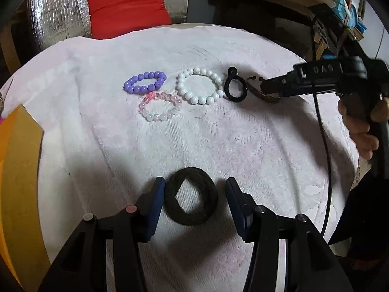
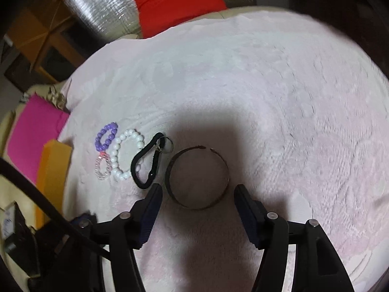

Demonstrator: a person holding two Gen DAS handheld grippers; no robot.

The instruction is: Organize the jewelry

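Note:
On a pale pink towel (image 1: 218, 146) lie a purple bead bracelet (image 1: 145, 82), a white bead bracelet (image 1: 199, 85), a pink and clear bead bracelet (image 1: 160, 107) and a black carabiner clip (image 1: 234, 85) in a row. A black fabric hair tie (image 1: 190, 196) lies between the fingers of my open left gripper (image 1: 194, 194). My right gripper (image 2: 198, 196) is open around a dark metal cuff bangle (image 2: 198, 177), beside the carabiner (image 2: 148, 164). The white bracelet (image 2: 126, 155) and purple bracelet (image 2: 106, 136) lie left of it.
An orange box (image 1: 19, 170) stands at the towel's left edge. A red cushion (image 1: 126, 7) and silver foil sheet (image 1: 56, 9) are behind. A pink sheet (image 2: 31, 136) lies left. The right tool's cable (image 1: 325, 146) hangs over the towel's right side.

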